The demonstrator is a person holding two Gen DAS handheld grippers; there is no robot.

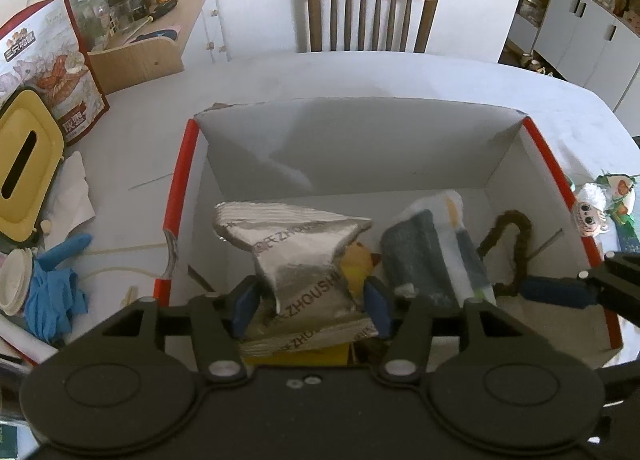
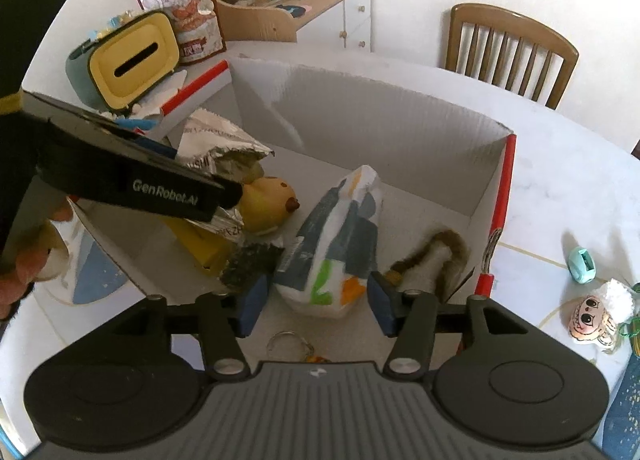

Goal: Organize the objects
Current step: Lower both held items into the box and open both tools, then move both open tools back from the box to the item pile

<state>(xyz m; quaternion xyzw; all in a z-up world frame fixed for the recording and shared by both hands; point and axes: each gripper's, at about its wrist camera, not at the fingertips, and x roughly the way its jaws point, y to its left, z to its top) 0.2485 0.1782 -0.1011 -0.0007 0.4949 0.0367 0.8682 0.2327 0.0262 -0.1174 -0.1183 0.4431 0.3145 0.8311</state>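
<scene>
A white cardboard box [image 1: 352, 140] with red edges holds the sorted items. My left gripper [image 1: 311, 305] hangs open over its near left part, and a crumpled silver foil bag [image 1: 296, 244] lies between the wide-spread blue pads. Beside the bag lie a yellow plush duck [image 2: 268, 200] and a yellow carton [image 2: 204, 248]. Over the box's near middle my right gripper [image 2: 315, 310] stands open above a white, blue and green packet [image 2: 336, 244]. A brown furry piece [image 2: 436, 256] lies at the right wall. A key ring [image 2: 286, 342] rests below the right gripper.
On the table left of the box are a yellow tissue box [image 1: 28, 164], a red snack bag [image 1: 52, 60], a blue glove [image 1: 52, 296]. At the right lie a doll-face toy [image 2: 592, 320] and a teal item [image 2: 582, 264]. A wooden chair [image 1: 370, 16] stands behind.
</scene>
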